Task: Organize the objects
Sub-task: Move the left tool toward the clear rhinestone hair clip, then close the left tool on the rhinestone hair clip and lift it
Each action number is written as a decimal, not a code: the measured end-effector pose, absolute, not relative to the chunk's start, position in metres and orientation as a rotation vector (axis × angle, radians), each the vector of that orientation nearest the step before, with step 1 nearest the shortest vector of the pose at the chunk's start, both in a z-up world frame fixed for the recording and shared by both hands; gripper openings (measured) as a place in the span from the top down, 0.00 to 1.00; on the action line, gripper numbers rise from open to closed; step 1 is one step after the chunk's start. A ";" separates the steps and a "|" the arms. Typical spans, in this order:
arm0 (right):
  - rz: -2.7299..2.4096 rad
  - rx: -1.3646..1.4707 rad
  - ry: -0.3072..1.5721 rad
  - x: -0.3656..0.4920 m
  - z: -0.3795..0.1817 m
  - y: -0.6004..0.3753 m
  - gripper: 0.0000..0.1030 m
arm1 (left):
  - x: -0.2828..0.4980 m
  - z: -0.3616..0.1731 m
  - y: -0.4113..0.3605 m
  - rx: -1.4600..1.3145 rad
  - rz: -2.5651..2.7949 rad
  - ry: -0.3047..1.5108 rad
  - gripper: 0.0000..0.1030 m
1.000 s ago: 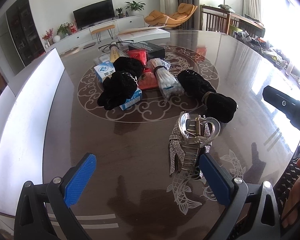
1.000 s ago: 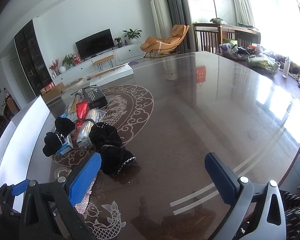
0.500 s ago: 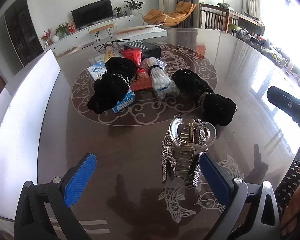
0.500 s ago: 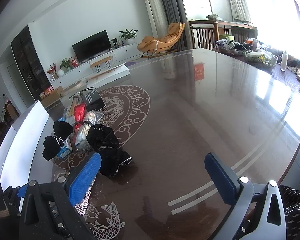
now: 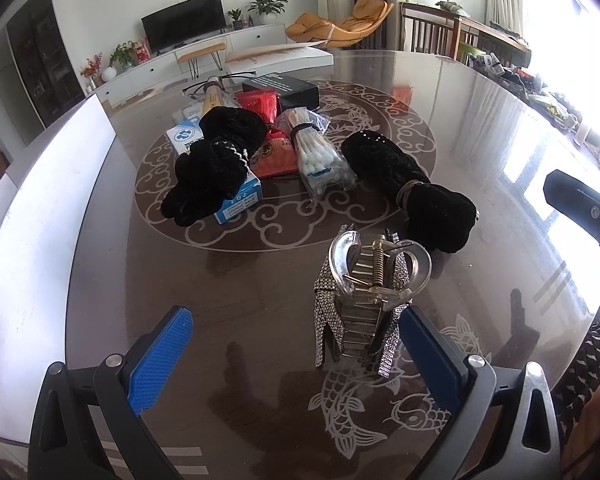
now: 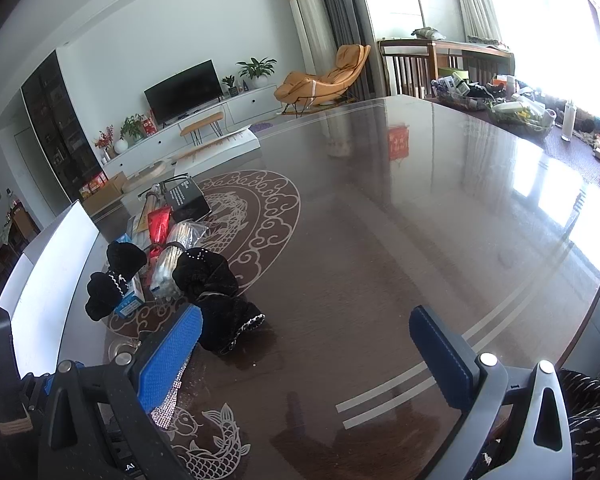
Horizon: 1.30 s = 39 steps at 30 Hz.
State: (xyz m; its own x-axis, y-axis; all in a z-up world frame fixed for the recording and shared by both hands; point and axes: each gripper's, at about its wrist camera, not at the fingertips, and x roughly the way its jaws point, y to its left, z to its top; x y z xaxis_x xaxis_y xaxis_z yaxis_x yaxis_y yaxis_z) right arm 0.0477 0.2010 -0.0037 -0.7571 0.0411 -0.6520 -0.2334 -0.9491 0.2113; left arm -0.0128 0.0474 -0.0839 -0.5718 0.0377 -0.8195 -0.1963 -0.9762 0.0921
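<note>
A clear, rhinestone-covered hair claw clip (image 5: pixel 370 296) stands on the dark table just inside the right finger of my open left gripper (image 5: pixel 296 352). Behind it lies a black scrunchie (image 5: pixel 408 190), a bag of cotton swabs (image 5: pixel 320 152), red packets (image 5: pixel 274 148), another black scrunchie (image 5: pixel 212 168) on a blue-white box (image 5: pixel 240 200), and a black box (image 5: pixel 284 88). My right gripper (image 6: pixel 304 356) hangs open over bare table, with the black scrunchie (image 6: pixel 216 296) and the clip's rhinestone edge (image 6: pixel 168 400) beside its left finger.
The glossy brown table (image 6: pixel 400 220) has an inlaid cloud and fish pattern. A white panel (image 5: pixel 40 216) runs along the left edge. The right gripper's body (image 5: pixel 580 204) shows at the right of the left wrist view. Clutter (image 6: pixel 512 108) sits beyond the far right.
The left gripper has drifted slightly, so the hair clip sits a little closer to its right finger. The right gripper has shifted a bit too. Both stay open.
</note>
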 end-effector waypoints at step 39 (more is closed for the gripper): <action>2.777 -1.038 0.454 0.049 -0.004 0.205 0.00 | -0.046 -0.108 0.010 -1.492 2.590 0.259 0.00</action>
State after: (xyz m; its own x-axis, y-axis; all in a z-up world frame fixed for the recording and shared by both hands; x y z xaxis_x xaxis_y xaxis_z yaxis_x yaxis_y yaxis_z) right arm 0.0492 0.2047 -0.0041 -0.7516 0.0269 -0.6590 -0.2353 -0.9444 0.2298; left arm -0.0464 0.0097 -0.1081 -0.4978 0.0358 -0.8665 -0.2070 -0.9752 0.0786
